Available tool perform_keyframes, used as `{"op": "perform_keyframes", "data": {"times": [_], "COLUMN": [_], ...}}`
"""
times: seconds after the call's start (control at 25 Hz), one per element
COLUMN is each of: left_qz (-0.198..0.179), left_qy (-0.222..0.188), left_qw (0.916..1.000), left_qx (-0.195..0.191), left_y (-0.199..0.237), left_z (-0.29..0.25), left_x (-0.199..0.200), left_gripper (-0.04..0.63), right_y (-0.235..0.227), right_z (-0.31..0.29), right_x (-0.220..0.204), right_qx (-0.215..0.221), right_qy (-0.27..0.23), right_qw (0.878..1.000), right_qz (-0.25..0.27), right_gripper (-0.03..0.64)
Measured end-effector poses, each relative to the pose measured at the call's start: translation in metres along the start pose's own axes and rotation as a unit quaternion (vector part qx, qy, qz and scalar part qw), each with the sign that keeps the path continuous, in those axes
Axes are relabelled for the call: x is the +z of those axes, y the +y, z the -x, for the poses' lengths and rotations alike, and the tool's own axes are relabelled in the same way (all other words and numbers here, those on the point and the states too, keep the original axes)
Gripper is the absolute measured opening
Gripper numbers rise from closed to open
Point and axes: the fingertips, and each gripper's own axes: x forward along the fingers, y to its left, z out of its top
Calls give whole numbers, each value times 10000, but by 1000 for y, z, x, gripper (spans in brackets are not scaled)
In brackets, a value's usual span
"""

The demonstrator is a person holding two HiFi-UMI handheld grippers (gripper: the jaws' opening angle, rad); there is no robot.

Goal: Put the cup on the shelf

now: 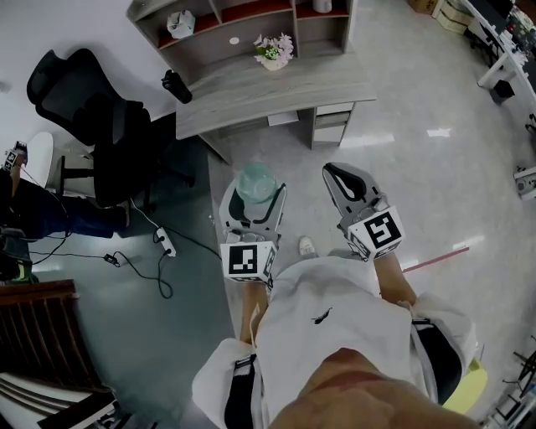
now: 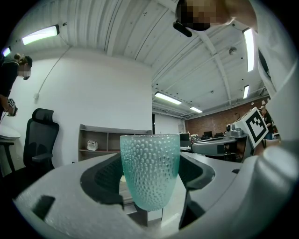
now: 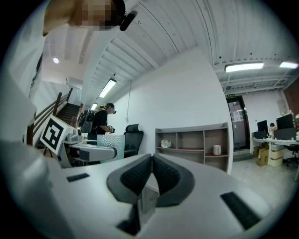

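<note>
While you stand well back from the desk (image 1: 276, 88), the step in hand looks like the carry, so treat it as a walk with a full grip, not yet a placement. Your left gripper (image 1: 255, 201) is clamped on the cup (image 2: 150, 170): its 2 jaws press the dimpled teal wall from either side, low on the body, and the cup stands upright with its rim level above them. Your right gripper (image 3: 152, 175) is clenched on nothing, its pads touching each other, and it rides just beside the left one. The dimpled wall is probably slippery under a light pinch, so hold the squeeze even and carry the cup upright as you step forward. The shelf (image 1: 205, 40) sits on the back of the desk, and its compartments are not all free: a white object (image 1: 181, 23) occupies the upper left one, and a pot of flowers (image 1: 275, 50) stands on the desk in front of the lower row. Choose a bare compartment and come in low enough to clear the board above it. A black bottle (image 1: 177, 86) at the desk's left corner and the office chair (image 1: 84, 109) beside it crowd that side, so approaching from the middle seems safer. Set the base flat on the board before you let the jaws part.
</note>
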Motion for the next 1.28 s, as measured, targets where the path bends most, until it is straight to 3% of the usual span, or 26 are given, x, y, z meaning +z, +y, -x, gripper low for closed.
{"op": "perform_keyframes", "data": {"times": [0.48, 1.28], "left_qz": [25, 8], "left_qy": [-20, 38], "left_qw": [9999, 10000], "left_qx": [-168, -56], "left_y": [28, 75], "left_z": [-28, -115], "left_x": [-2, -6], "left_gripper": [380, 380], "right_y": [-13, -75], "right_z": [-30, -113], "right_x": [0, -1], "right_qx": [-239, -86], "right_qy": [25, 10], "right_qw": [9997, 10000], "right_qz": [4, -32], "right_gripper": [35, 35]}}
